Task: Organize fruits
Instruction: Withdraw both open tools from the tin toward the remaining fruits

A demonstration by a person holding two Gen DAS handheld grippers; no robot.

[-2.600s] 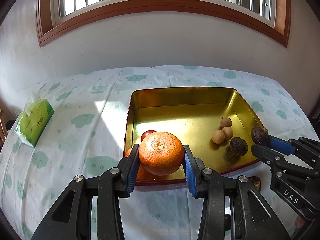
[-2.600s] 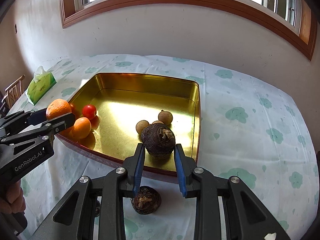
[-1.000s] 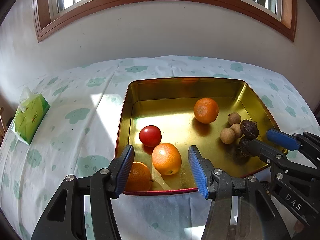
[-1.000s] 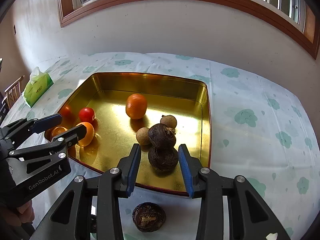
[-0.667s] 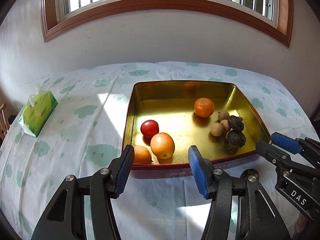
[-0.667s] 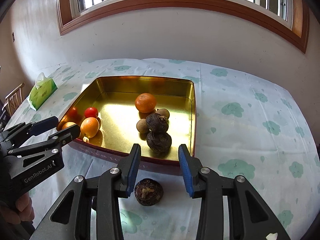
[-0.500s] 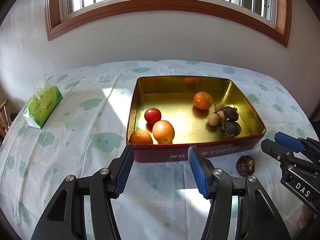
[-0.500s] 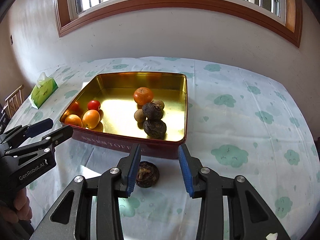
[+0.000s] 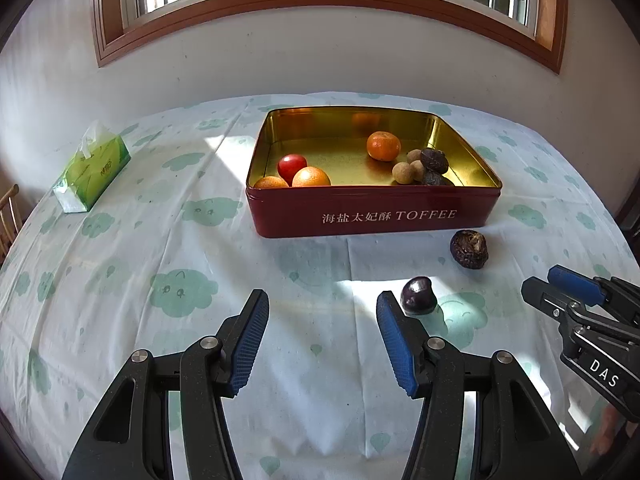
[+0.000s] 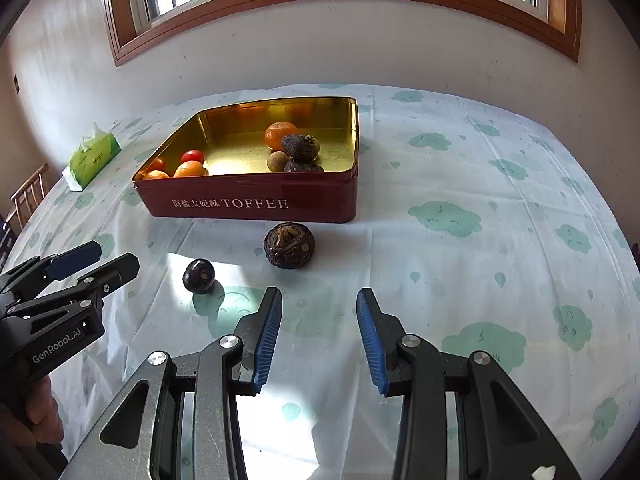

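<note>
A red toffee tin [image 9: 372, 216] [image 10: 256, 204] with a gold inside holds oranges [image 9: 383, 145], a red tomato [image 9: 292, 164], small tan fruits [image 9: 402, 171] and dark wrinkled fruits [image 9: 435, 160]. On the cloth in front of it lie a dark wrinkled fruit [image 9: 469, 249] [image 10: 289, 245] and a small dark round fruit [image 9: 418, 301] [image 10: 199, 276]. My left gripper [image 9: 318, 338] is open and empty, just left of the small dark fruit. My right gripper [image 10: 319, 334] is open and empty, a little short of the wrinkled fruit.
A green tissue pack [image 9: 93, 166] [image 10: 93, 157] lies at the far left of the table. A wooden chair [image 10: 28, 194] stands beyond the left edge. The wall and window are behind the tin.
Both grippers let go of their fruit into the tin, opened, and drew back from it toward the table's near side. The two loose dark fruits have come into view.
</note>
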